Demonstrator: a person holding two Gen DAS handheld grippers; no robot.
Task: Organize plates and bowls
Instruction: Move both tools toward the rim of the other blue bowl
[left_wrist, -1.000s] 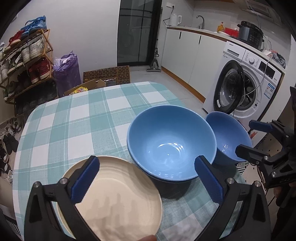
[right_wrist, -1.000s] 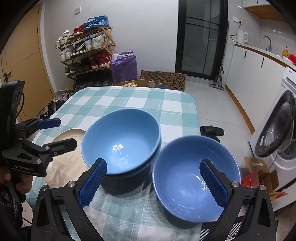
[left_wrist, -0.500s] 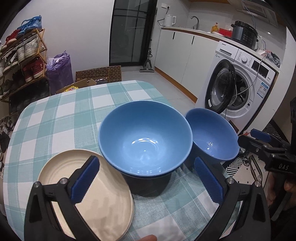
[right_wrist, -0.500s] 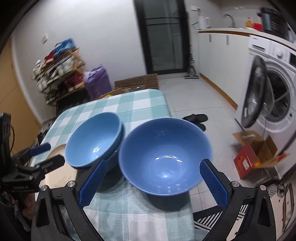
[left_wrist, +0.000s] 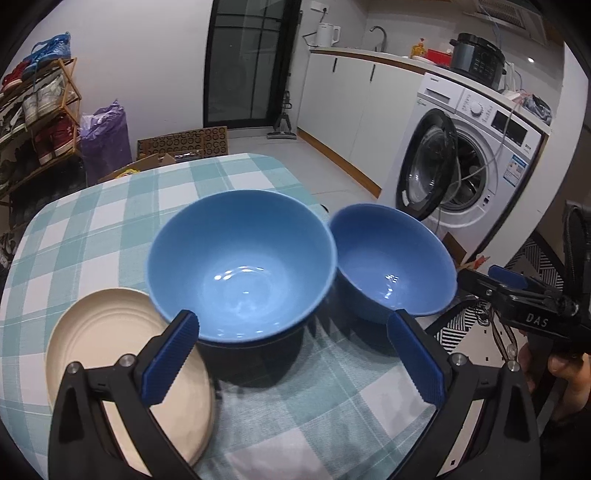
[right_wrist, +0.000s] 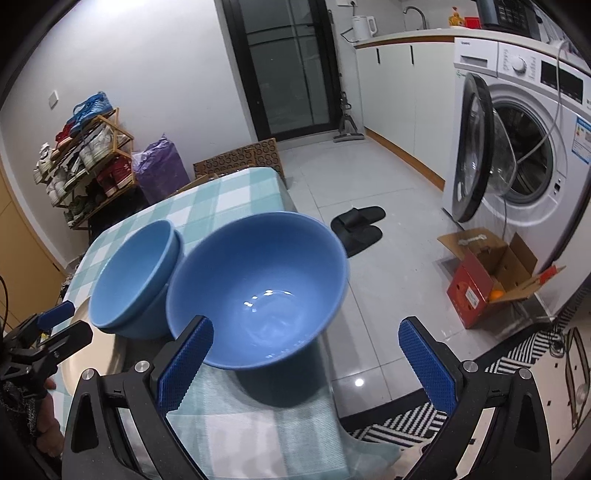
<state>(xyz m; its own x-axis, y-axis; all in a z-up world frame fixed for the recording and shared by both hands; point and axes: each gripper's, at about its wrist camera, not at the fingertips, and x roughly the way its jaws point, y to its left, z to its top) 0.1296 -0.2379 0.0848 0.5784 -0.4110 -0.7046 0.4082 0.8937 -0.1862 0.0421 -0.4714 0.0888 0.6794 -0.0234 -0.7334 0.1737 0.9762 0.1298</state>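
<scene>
Where checked tablecloth (left_wrist: 92, 236) ends | tiled floor (right_wrist: 369, 177) | washing machine (right_wrist: 532, 155)

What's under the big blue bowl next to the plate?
Another blue bowl: the big blue bowl is nested in it, only its rim and side showing. Below that, the checked tablecloth; anything underneath is hidden.

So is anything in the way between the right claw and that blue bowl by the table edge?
No, nothing visible blocks it. The right claw is open, and the single blue bowl sits right in front of it. The stacked blue bowls stand off to the side, not in between.
</scene>
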